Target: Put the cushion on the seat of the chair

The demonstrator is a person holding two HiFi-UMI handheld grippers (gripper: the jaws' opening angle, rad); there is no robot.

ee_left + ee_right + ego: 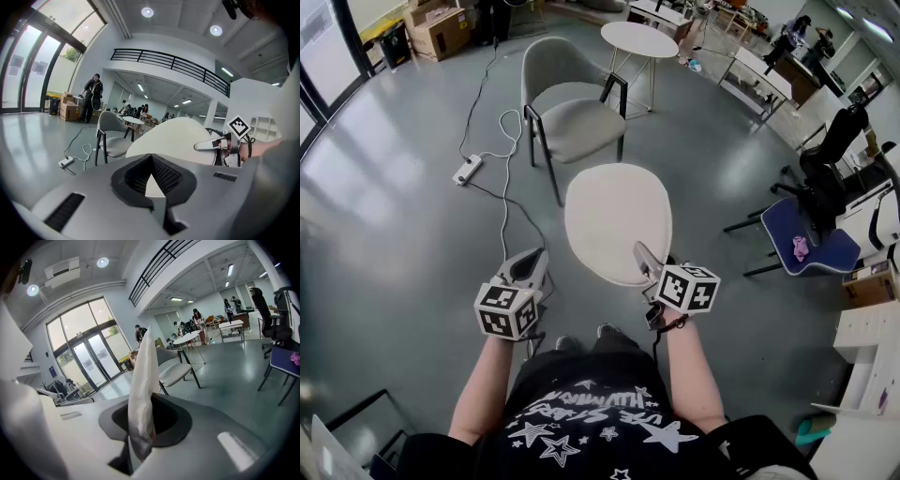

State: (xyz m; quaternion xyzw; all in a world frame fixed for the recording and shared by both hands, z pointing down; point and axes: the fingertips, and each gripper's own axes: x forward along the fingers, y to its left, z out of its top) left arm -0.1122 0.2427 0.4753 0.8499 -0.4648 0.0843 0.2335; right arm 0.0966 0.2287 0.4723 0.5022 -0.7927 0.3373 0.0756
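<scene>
Two grippers reach out before me: my left gripper (534,259), jaws together on nothing, hangs just left of the cushion (614,217). My right gripper (642,253) is clamped on the cushion's near edge, holding it off the floor (403,216), short of the chair (574,124).

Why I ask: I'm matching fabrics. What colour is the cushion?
The cushion is plain off-white; the head view shows it best.

You work in bright, even daylight from the glass wall (28,70) at your left and round ceiling lamps (147,12), with pale glare on the floor (394,206), soft shadows, and fisheye bending with dark corners in both gripper views.
</scene>
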